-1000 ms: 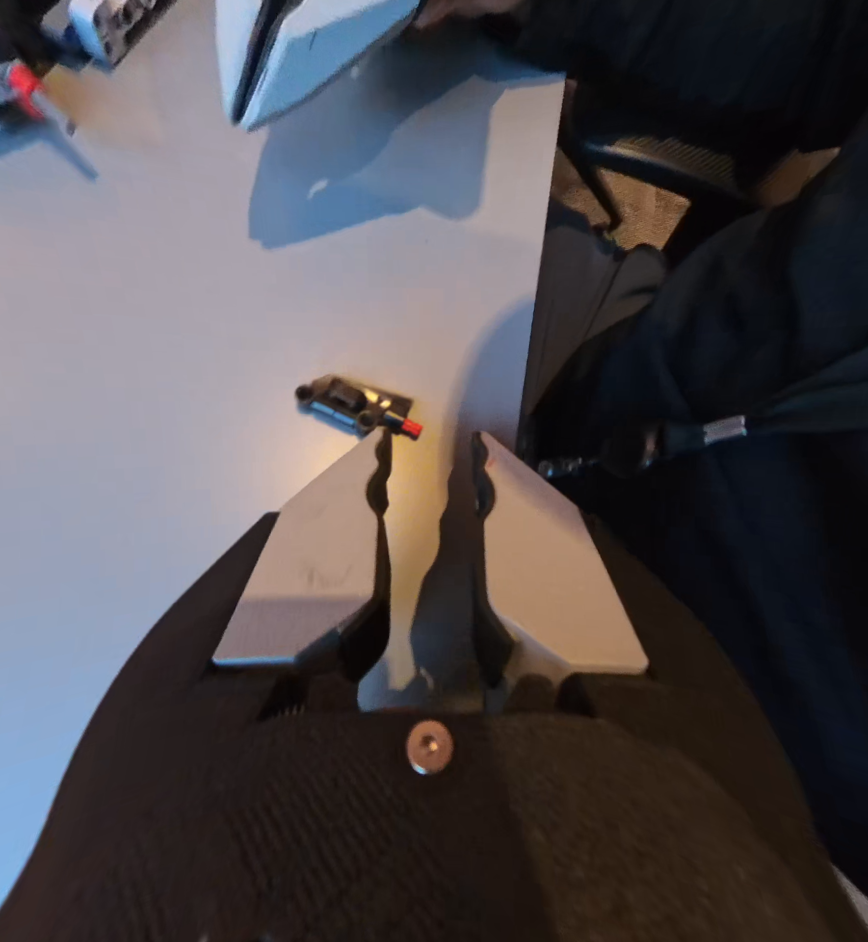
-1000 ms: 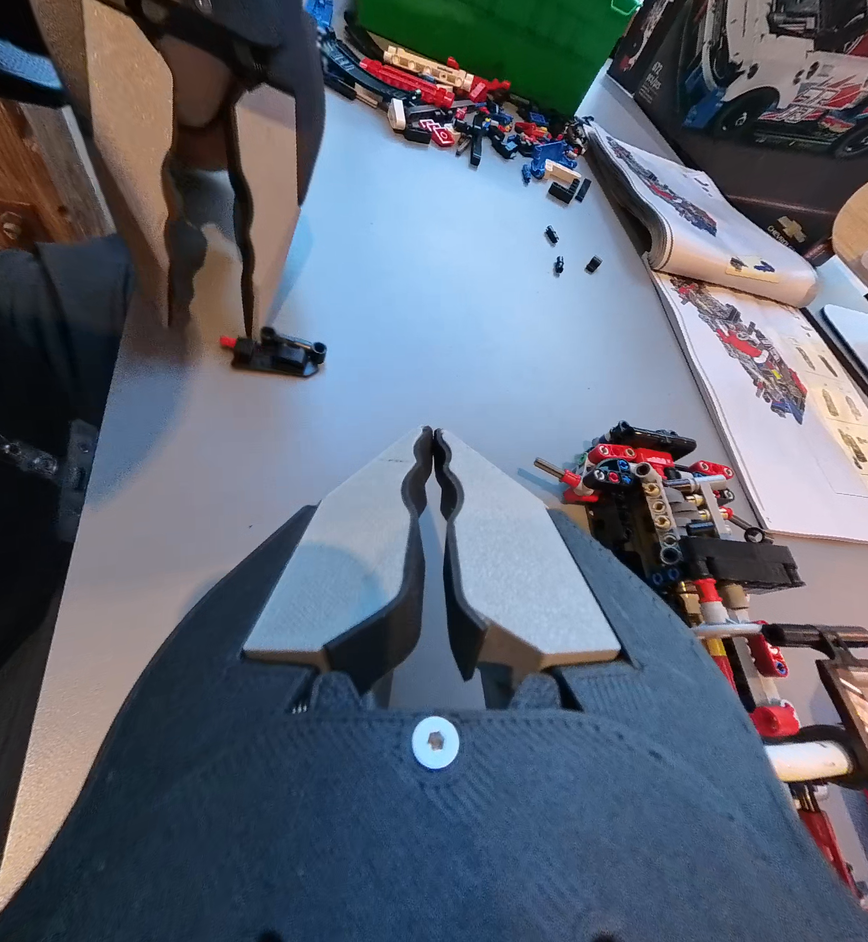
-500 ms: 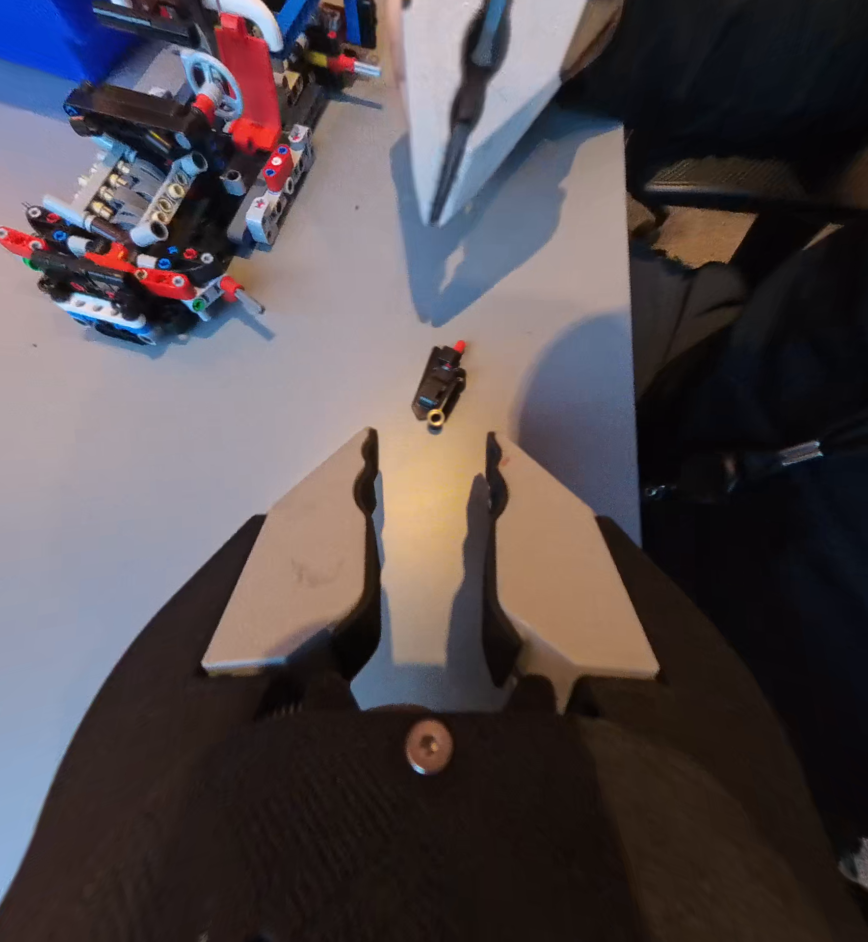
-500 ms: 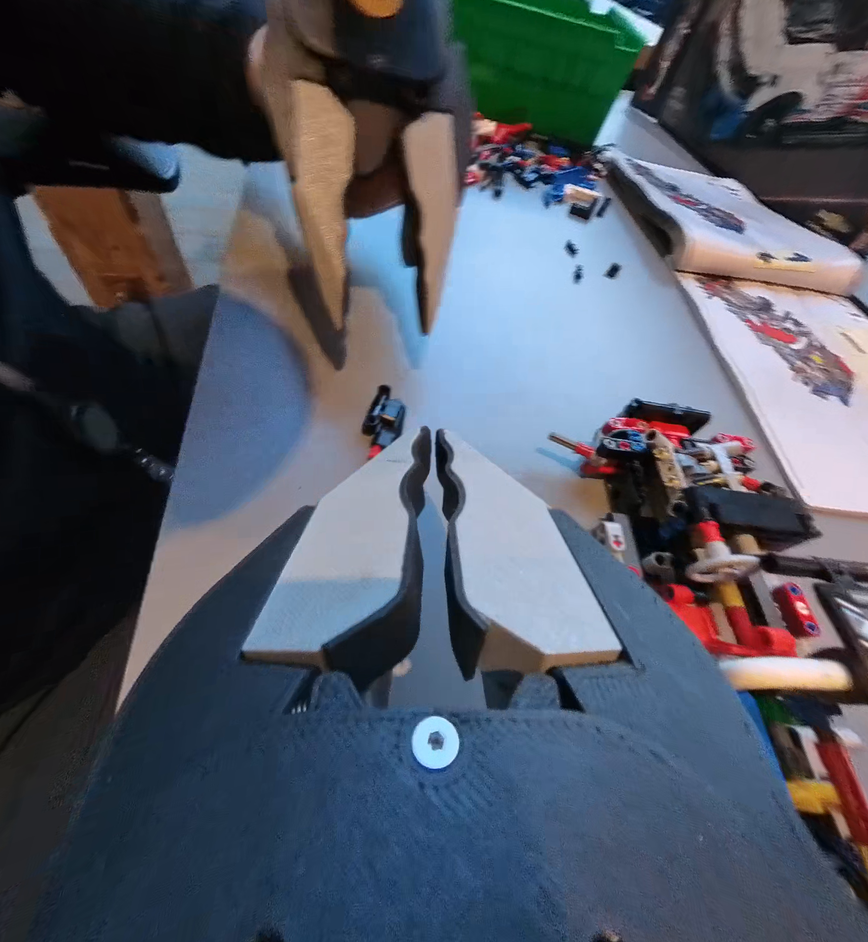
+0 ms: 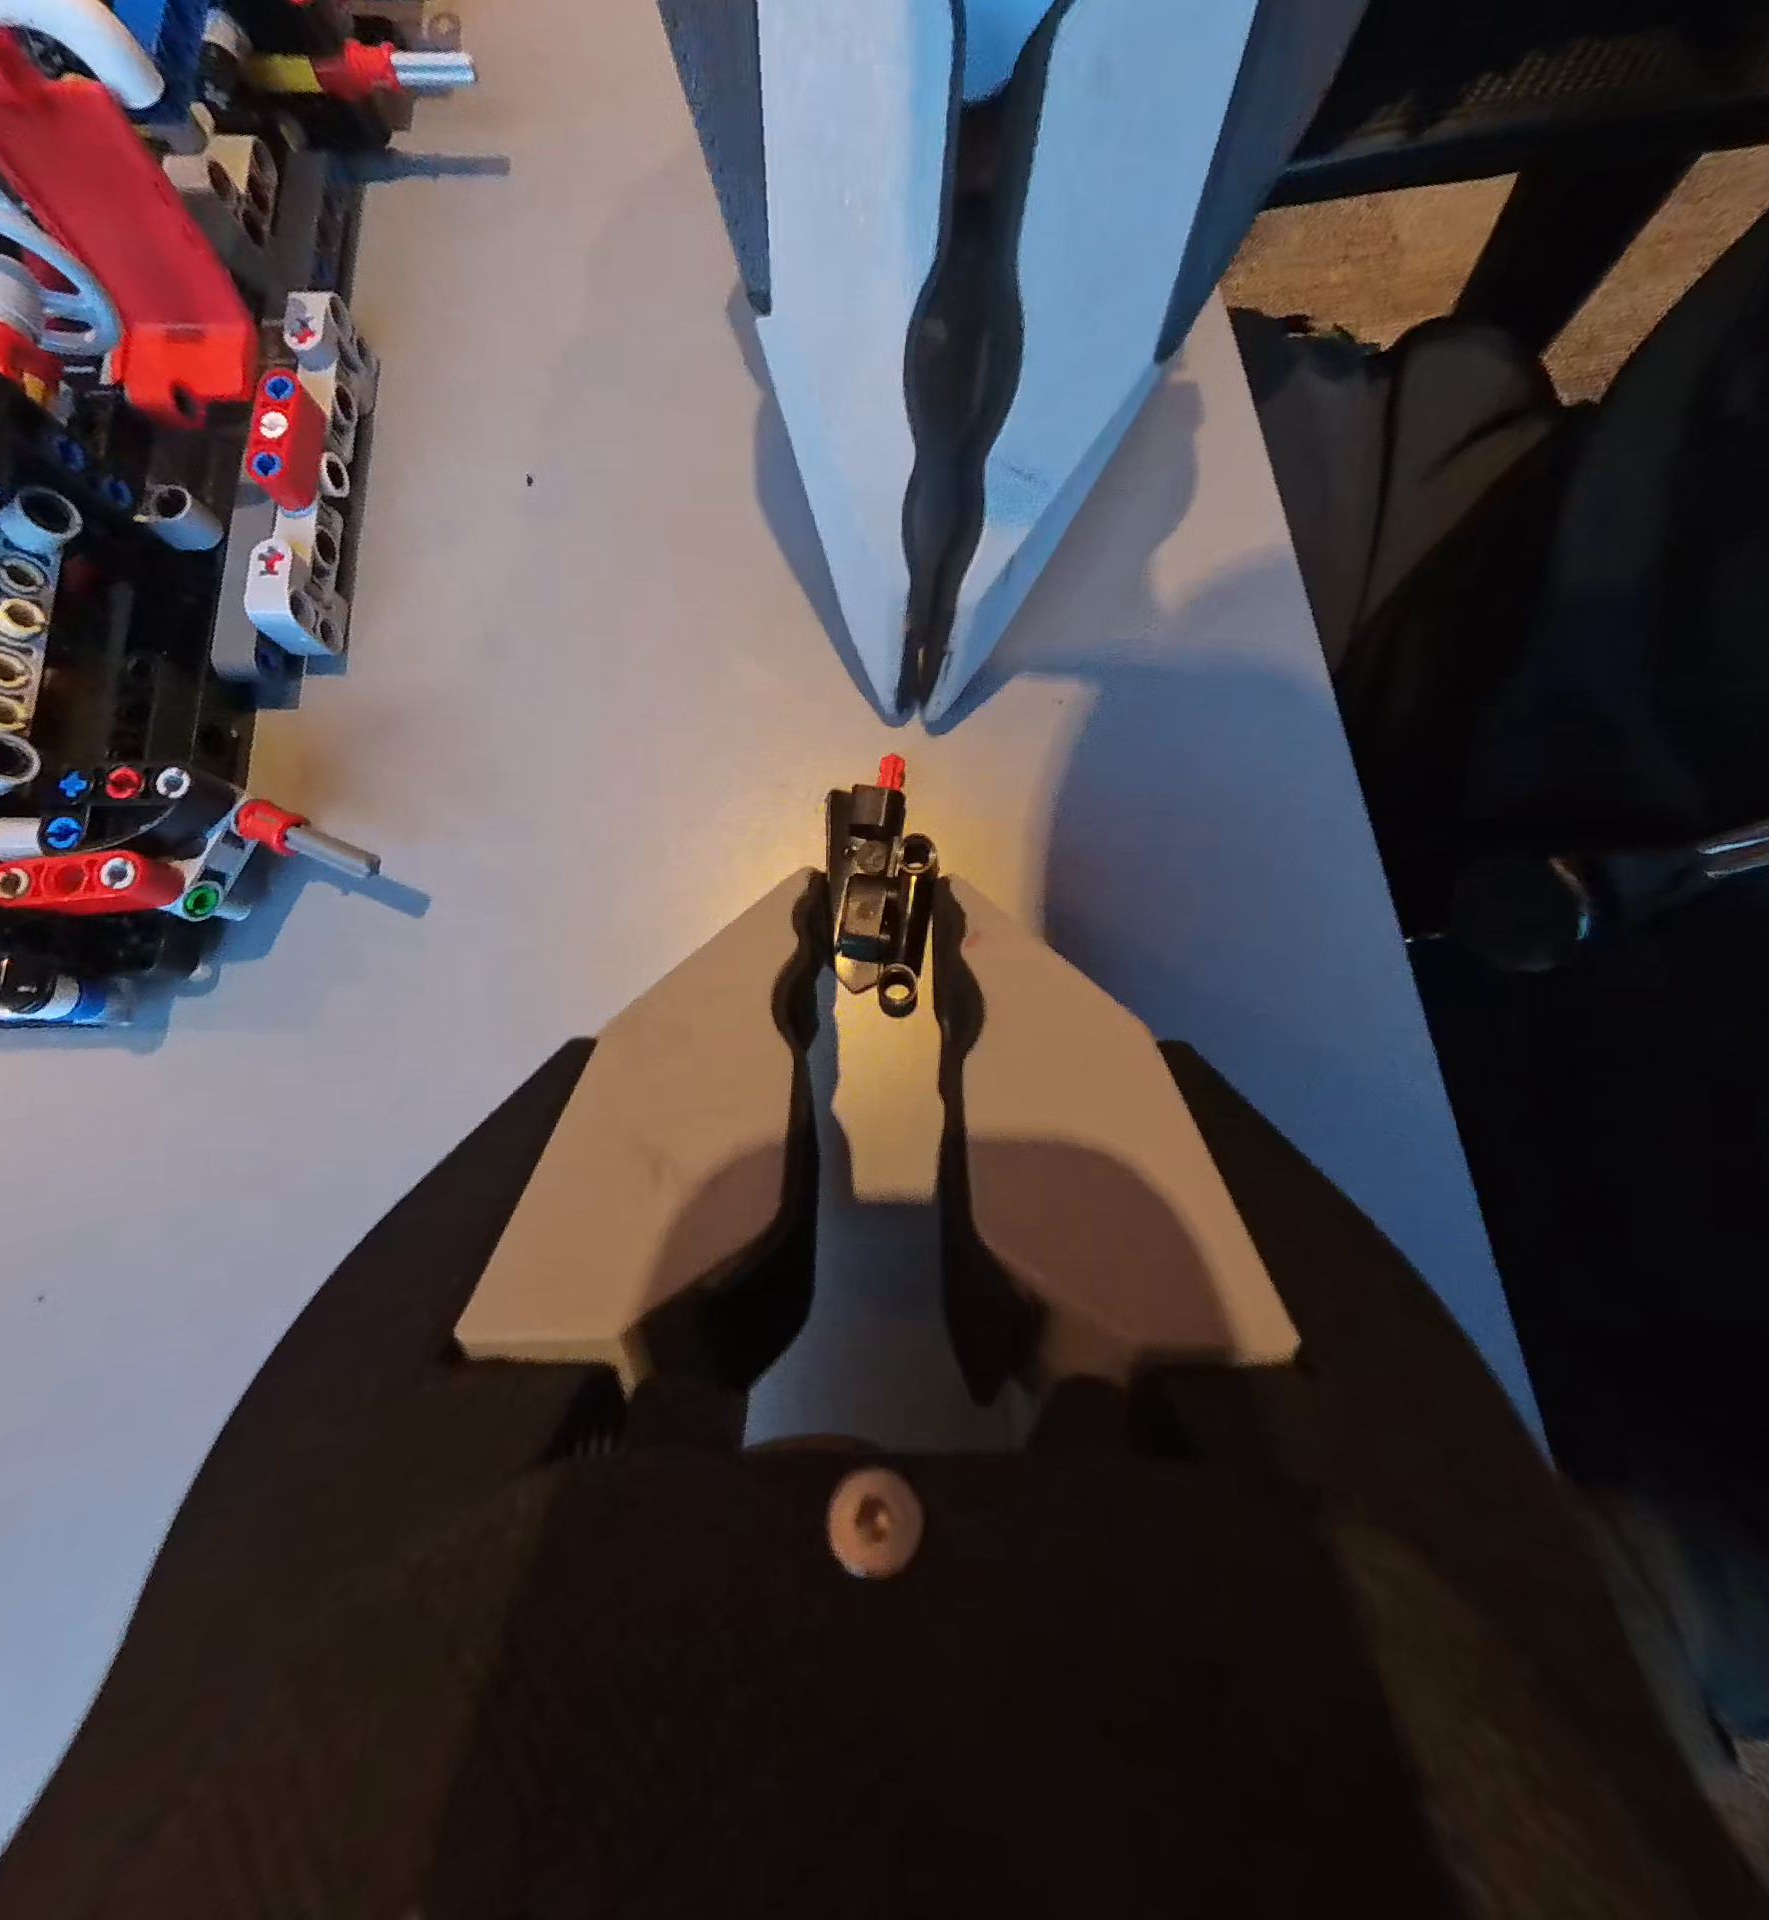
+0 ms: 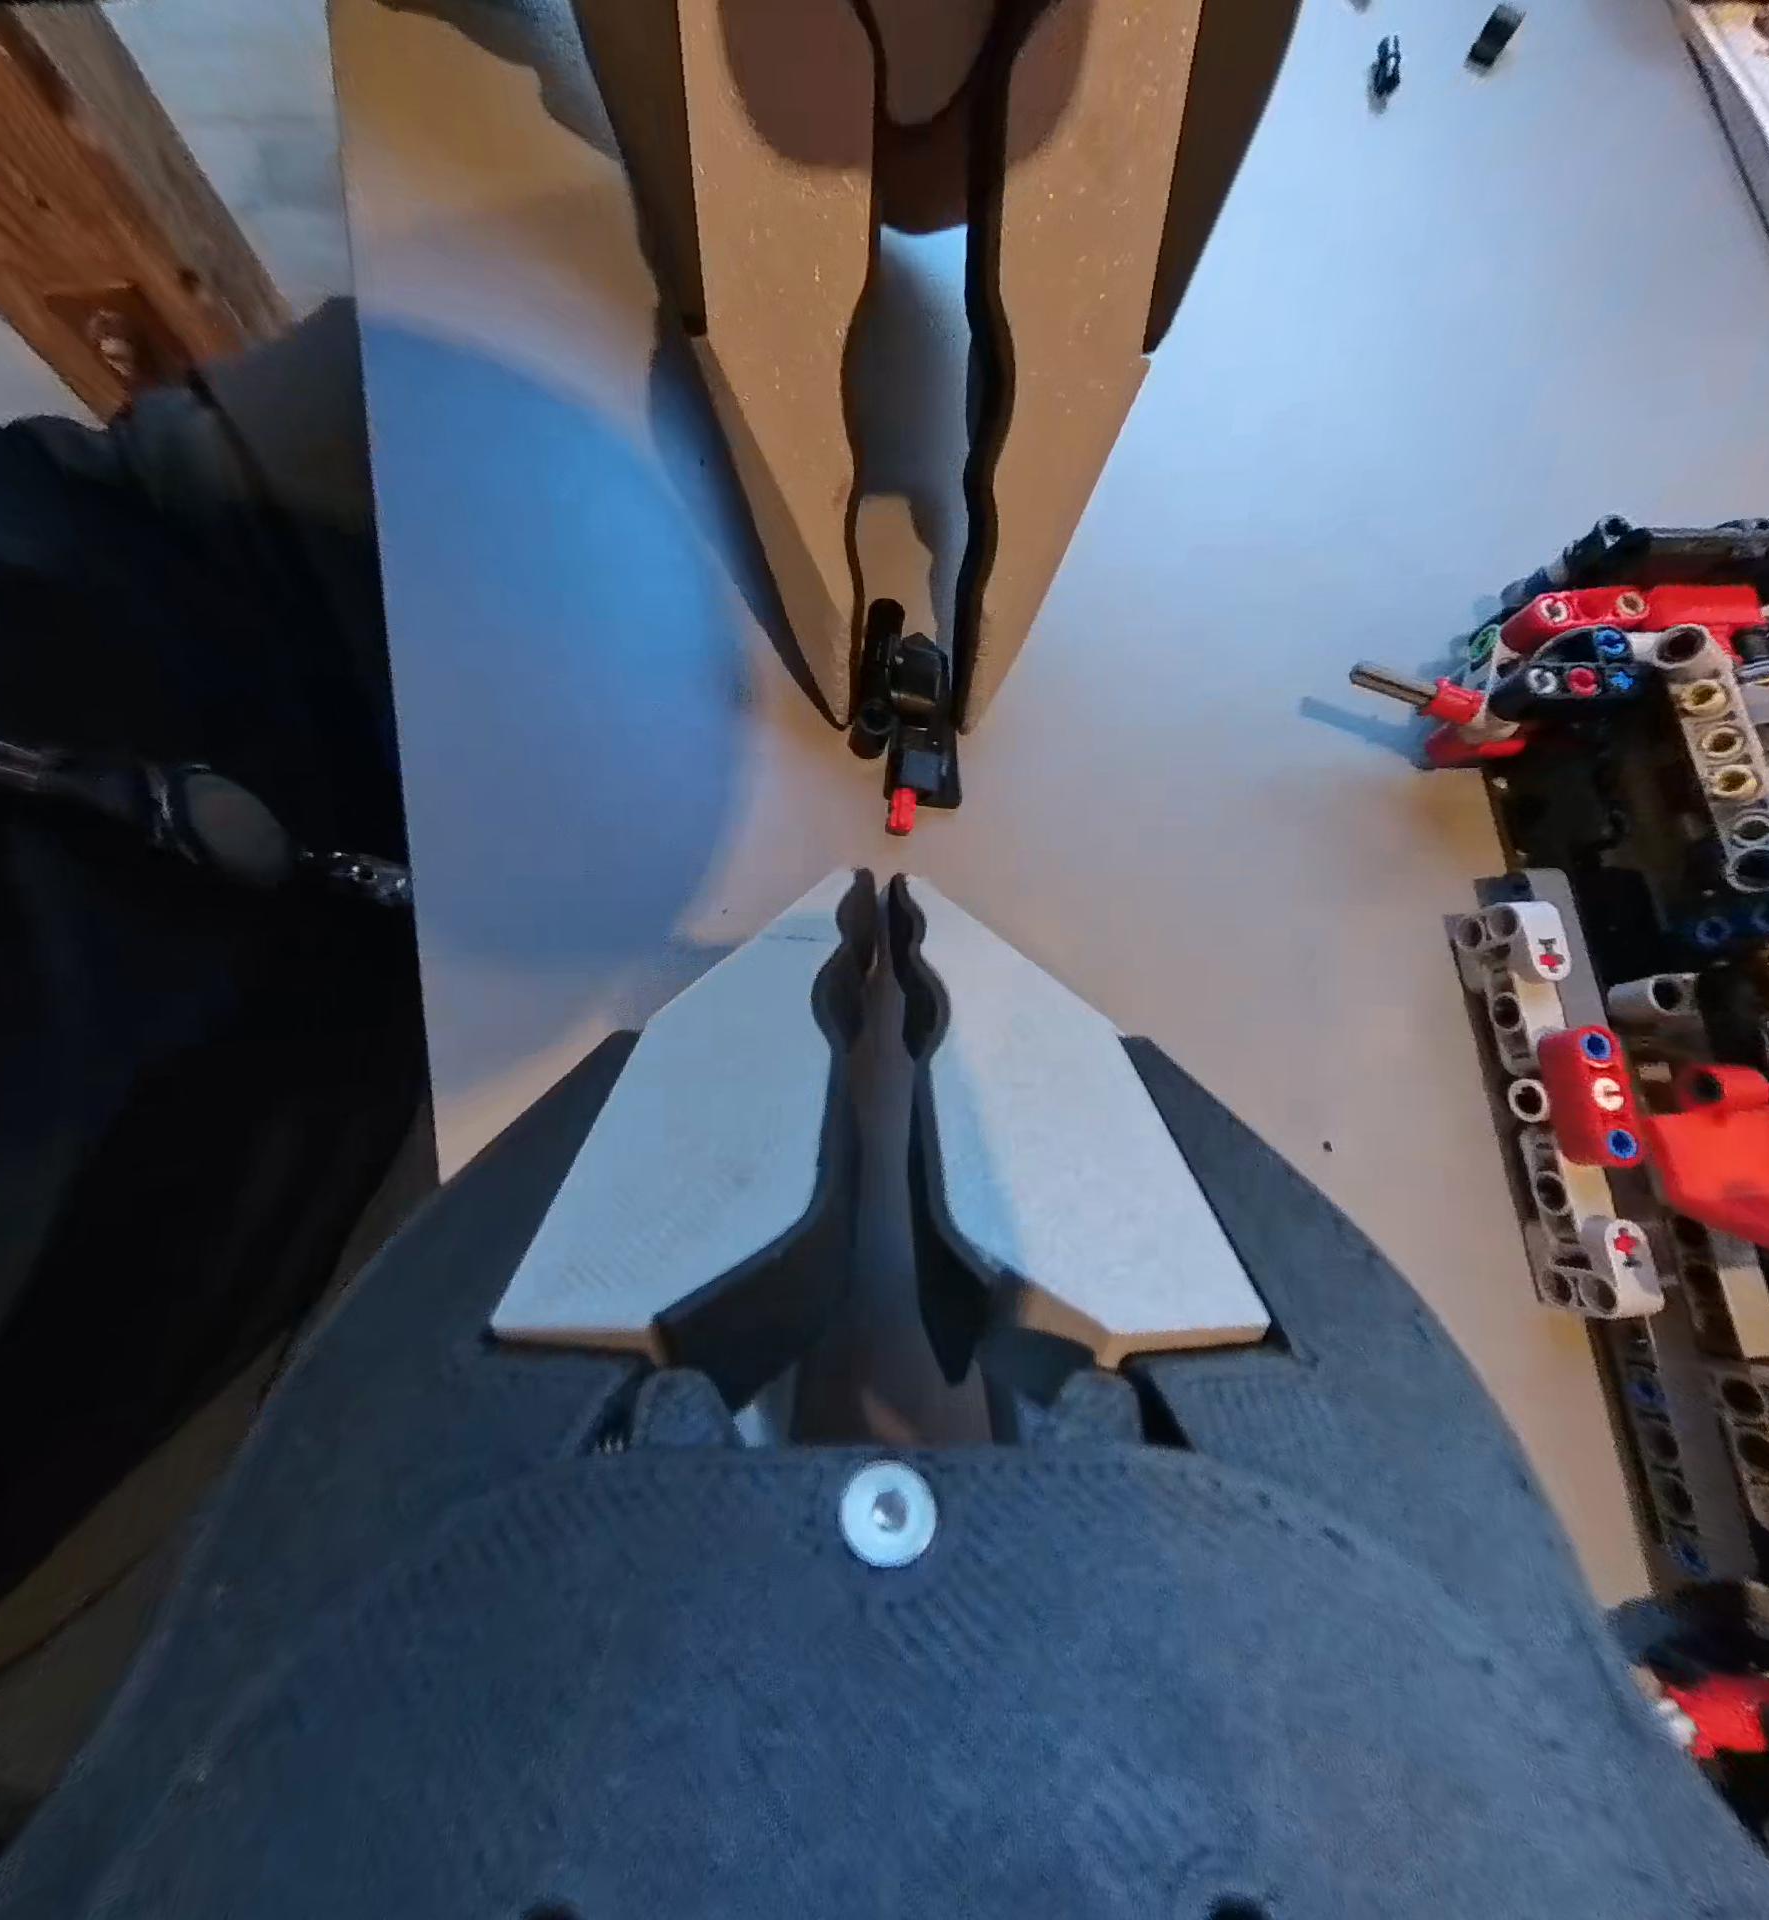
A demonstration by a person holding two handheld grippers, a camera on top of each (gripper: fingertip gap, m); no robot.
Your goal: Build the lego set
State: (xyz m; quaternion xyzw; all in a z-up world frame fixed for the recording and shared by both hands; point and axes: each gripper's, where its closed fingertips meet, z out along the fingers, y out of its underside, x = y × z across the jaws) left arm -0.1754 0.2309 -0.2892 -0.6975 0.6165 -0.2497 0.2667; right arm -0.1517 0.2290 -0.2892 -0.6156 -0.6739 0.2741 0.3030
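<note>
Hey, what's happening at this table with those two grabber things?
A person is building a lego set using a handheld gripper in each hand. The left gripper has its jaws open around a small black piece with a red pin lying on the grey table. The right gripper, jaws closed and empty, points at it. The half-built model sits alongside.

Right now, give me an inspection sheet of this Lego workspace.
Surface: grey table, bare in the middle.
Job's things: small black piece with a red pin, flat on the table; part-built model to one side.
Clutter: loose black bits at the far edge.
Tongs: left tongs open around the piece; right tongs shut, empty, tips facing the pin.
Cables: nothing seen.
Surroundings: person in dark clothes at the table edge.
</note>
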